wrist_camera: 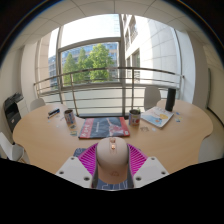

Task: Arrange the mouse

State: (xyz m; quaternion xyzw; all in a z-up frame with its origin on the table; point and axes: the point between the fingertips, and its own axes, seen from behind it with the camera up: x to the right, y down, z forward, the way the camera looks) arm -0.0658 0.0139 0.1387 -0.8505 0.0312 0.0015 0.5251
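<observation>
I had the window (92,62) filling the far wall at twelve o'clock, trees and buildings behind its rail. Below it ran the round wooden table (50,140), taking up most of my view. On it, going down in size: a magazine (104,127) just ahead of the fingers, another paper (157,117) at two o'clock, a dark cup (134,118) at one o'clock between them, and a smaller dark thing at eleven o'clock I could not identify.

The mouse (114,160) sat between the pads (89,158), its pale rounded back toward me. The gripper (113,163) looked closed on it, both pads seemingly pressing its flanks, though I could not see whether it also rested on the table.

I judged the mouse light, rigid and smooth-shelled, so liable to slip or twist; the flat sides at mid-length seemed the right hold, clear of the buttons. A firm but modest squeeze ought to do.

No writing was legible on the mouse or the magazine.
</observation>
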